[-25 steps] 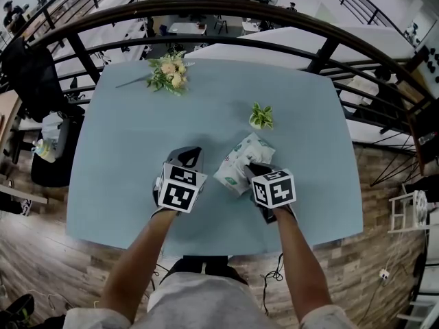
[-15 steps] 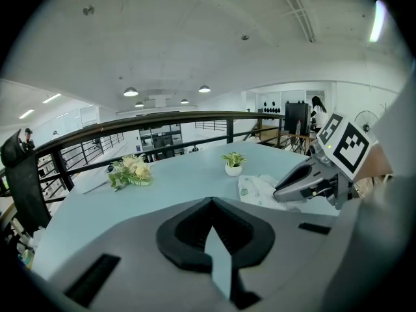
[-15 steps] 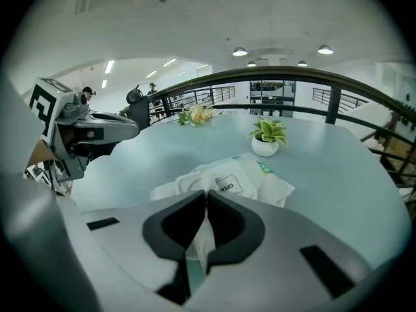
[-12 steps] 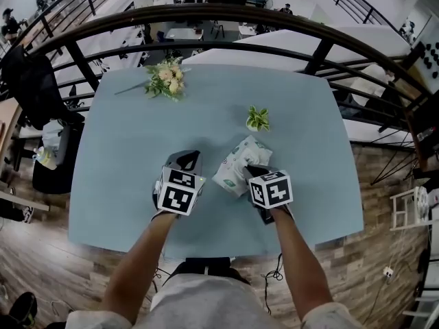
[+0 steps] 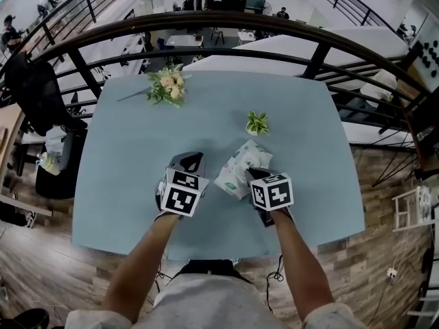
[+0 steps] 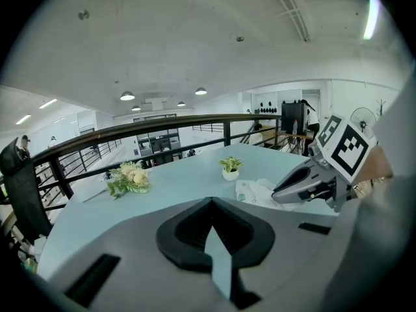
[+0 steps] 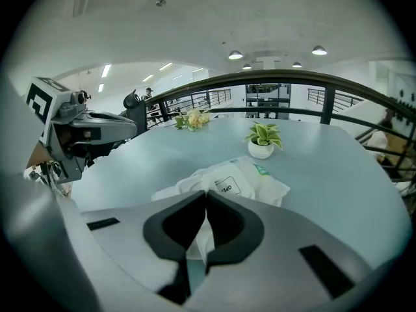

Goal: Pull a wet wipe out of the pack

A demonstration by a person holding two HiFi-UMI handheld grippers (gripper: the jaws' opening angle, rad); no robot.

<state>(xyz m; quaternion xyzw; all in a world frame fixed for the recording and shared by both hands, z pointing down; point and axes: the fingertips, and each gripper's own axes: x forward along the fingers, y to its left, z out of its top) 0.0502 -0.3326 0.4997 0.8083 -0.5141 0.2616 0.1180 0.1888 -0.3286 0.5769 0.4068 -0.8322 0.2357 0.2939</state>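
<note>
The pack [image 5: 239,166] lies crumpled on the table [image 5: 123,156], closer to the person's edge than to the far one. The right gripper [image 5: 252,175] comes at the pack from the person's side, tilted down, with its tip at the pack's near end. Its pads [image 7: 229,221] are pressed together on a white wipe [image 7: 203,239]. The sheet runs from the pack's top, beside the printed flap label, back into the closed jaws, and a strip of it shows between the pads. More white sheet lies bunched at the pack's left side, as the right gripper view shows it.

The left gripper [image 5: 193,159] is just left of the pack and apart from it, also tilted down over the table. Its pads [image 6: 179,239] meet at the tips with nothing between them. Only the table's surface shows through the narrow slit behind the tips. I cannot tell whether this gripper touches the table.

Each gripper carries its marker cube [image 5: 180,192] on the person's side of the pack, with a forearm reaching back from it toward the near edge.

Beyond the pack, away from the person, a small plant [image 5: 258,122] in a white pot stands upright, near the pack but not touching it. Farther beyond the pack and off to its left, flowers [image 5: 168,86] lie on their side, well apart from the pack and close to the far edge. A dark railing [image 5: 226,20] curves past that edge, on the side of the pack away from the person.
</note>
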